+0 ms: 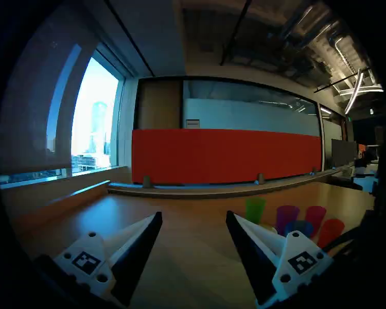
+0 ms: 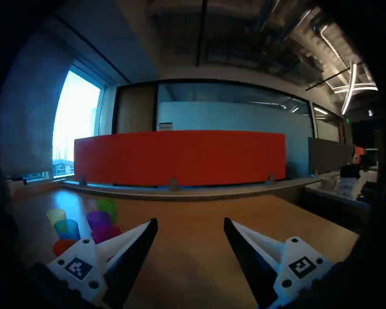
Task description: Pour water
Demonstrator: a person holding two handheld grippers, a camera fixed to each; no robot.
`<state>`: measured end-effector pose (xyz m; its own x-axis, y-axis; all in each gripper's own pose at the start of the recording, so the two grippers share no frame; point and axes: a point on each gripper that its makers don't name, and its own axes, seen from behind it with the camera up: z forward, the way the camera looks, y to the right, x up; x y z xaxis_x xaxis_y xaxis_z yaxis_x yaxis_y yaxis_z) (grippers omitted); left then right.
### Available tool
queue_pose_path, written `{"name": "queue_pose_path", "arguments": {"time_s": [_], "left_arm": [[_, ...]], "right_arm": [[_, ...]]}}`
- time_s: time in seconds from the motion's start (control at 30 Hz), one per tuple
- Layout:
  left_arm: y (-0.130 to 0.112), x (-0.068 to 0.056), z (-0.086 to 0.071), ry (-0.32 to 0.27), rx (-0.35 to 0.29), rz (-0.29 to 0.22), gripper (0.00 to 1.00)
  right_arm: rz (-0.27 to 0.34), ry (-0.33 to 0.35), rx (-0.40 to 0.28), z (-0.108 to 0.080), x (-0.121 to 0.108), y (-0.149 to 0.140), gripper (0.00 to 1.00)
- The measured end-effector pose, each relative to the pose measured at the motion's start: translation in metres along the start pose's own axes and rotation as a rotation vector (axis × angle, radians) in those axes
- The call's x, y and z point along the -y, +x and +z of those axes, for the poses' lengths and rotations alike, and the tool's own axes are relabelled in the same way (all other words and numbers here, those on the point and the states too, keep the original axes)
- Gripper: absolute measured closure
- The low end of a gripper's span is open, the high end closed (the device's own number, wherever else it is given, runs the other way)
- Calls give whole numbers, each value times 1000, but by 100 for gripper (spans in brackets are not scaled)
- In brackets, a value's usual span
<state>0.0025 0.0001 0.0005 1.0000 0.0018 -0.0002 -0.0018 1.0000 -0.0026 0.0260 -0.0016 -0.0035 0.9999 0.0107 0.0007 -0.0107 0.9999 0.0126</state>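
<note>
**While both grippers gape, the cups stand off to the side**

Where the room opens behind the desk, a bright window [image 1: 92, 134] takes up the left wall. A long red partition [image 1: 224, 154] runs along the far edge of the wooden table [image 1: 193, 257], with a glass wall above it.

In the left gripper view, the left gripper [image 1: 193, 215] hangs low over the bare tabletop. Its two white, black-faced fingers are spread wide apart with nothing between them. In the right gripper view, the right gripper [image 2: 190, 221] is held the same way, jaws parted over bare wood and touching nothing.

A cluster of coloured cups [image 1: 296, 221] stands upright on the table, close together. From the left gripper they lie ahead and to the right, just beyond the right finger. A green cup [image 1: 255, 208] is nearest the middle, then a purple cup [image 1: 286, 215] and a pink cup [image 1: 315, 213]. A blue cup [image 1: 298, 226] and an orange cup [image 1: 331, 232] stand in front of those. From the right gripper the same group sits ahead to the left, partly behind the left finger, with a yellow cup [image 2: 56, 215] at its outer edge.
</note>
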Motion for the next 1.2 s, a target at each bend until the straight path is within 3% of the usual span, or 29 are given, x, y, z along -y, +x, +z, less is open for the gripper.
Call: {"name": "queue_pose_path", "arguments": {"time_s": [0.27,0.57,0.87,1.2], "left_arm": [[23,-6,1,-40,-10,37,8],[31,-11,6,-89,19,38,8],[36,-31,8,-198,61,67,8],[31,-50,14,-316,123,135,8]], "right_arm": [[-13,-4,-31,-1,-3,47,0],[-36,12,-37,0,-3,66,1],[-65,112,7,6,14,66,1],[-217,303,81,7,47,58,0]]}}
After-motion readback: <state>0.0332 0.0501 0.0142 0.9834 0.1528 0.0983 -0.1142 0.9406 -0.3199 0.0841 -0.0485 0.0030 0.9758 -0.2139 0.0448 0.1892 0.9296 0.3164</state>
